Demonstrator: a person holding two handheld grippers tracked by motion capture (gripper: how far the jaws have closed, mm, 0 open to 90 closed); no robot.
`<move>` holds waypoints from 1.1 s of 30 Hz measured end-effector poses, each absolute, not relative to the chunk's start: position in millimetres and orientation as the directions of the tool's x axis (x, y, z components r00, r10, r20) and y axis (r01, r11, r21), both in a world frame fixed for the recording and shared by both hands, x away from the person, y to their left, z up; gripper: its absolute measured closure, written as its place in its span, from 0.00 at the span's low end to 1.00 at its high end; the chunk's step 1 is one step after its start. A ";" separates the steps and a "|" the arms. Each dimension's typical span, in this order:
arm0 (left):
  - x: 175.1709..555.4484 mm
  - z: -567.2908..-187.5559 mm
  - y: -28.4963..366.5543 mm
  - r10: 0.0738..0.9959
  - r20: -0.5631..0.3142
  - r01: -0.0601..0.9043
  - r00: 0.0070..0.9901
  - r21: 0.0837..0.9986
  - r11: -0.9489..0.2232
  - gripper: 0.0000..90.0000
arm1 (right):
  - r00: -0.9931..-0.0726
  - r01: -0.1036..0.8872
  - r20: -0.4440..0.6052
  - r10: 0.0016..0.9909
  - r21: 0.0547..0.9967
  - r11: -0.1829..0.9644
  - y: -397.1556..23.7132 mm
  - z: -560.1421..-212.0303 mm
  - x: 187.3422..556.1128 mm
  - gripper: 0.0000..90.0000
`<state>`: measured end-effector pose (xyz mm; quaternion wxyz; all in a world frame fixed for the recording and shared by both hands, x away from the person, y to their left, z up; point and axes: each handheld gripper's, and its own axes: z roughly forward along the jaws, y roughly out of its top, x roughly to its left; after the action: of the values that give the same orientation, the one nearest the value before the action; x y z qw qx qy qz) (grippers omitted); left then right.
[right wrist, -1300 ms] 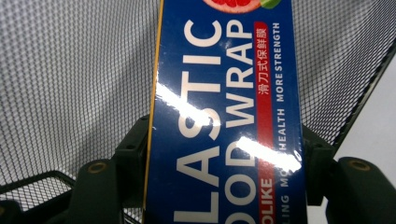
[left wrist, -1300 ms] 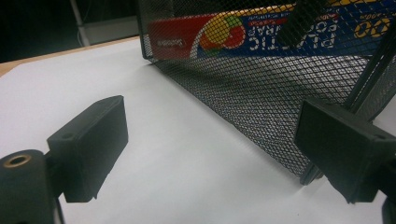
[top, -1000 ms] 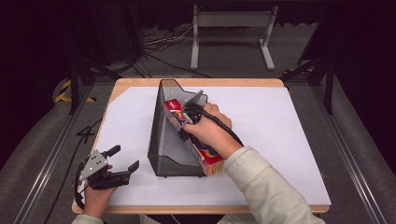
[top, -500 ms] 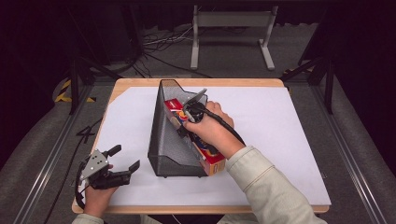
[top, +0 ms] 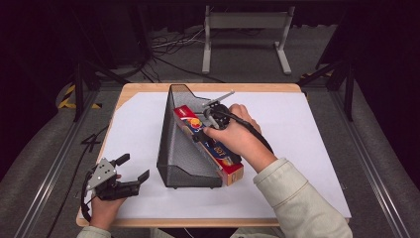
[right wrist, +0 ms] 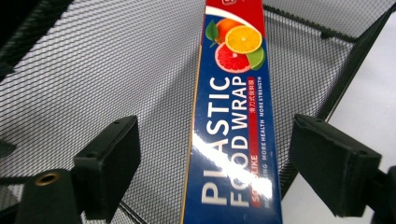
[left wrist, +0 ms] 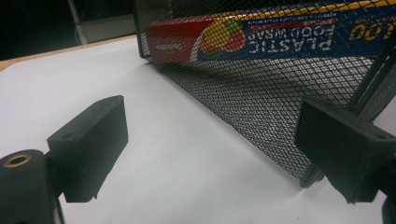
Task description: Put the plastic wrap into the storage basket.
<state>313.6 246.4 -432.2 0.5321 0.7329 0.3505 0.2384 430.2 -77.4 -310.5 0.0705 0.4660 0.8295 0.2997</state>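
Plastic-wrap box (right wrist: 232, 126) lies in mesh holder (right wrist: 116, 60), right hand-held gripper (right wrist: 215, 163) just spreading, clear.

Left tool (top: 132, 168) held low at seven o'clock in the high view, gripped from behind by the left hand (top: 104, 208), jaws spread wide and pointing toward two o'clock. Right tool (top: 204, 118) near centre, aimed toward ten o'clock, right hand (top: 237, 136) wrapped around it, pale sleeve trailing to five o'clock. Jaws just been opening, pads clear on both sides.
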 end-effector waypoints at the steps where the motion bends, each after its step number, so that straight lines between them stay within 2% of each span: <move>1: 313.2 -432.3 246.6 0.766 -0.017 0.259 0.642 0.946 -0.196 0.12 | -0.563 0.721 0.159 0.811 0.574 0.388 -80.5 -308.1 428.0 0.19; 14: 311.8 -432.3 247.3 0.769 -0.022 0.262 0.639 0.946 -0.190 0.12 | -0.668 0.553 0.139 0.731 0.750 0.362 -120.3 -288.0 400.6 0.17; 21: 312.7 -432.2 246.8 0.767 -0.023 0.263 0.641 0.946 -0.191 0.12 | -0.654 0.541 0.141 0.743 0.774 0.330 -153.9 -288.7 393.6 0.17; 33: 312.9 -431.9 246.8 0.767 -0.020 0.262 0.641 0.946 -0.194 0.12 | -0.625 0.436 0.068 0.778 0.857 0.276 -236.2 -303.1 365.0 0.14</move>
<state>312.9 246.8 -431.9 0.5296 0.7348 0.3501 0.2388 365.0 -236.2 -303.1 0.1865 0.3907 0.7765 0.4578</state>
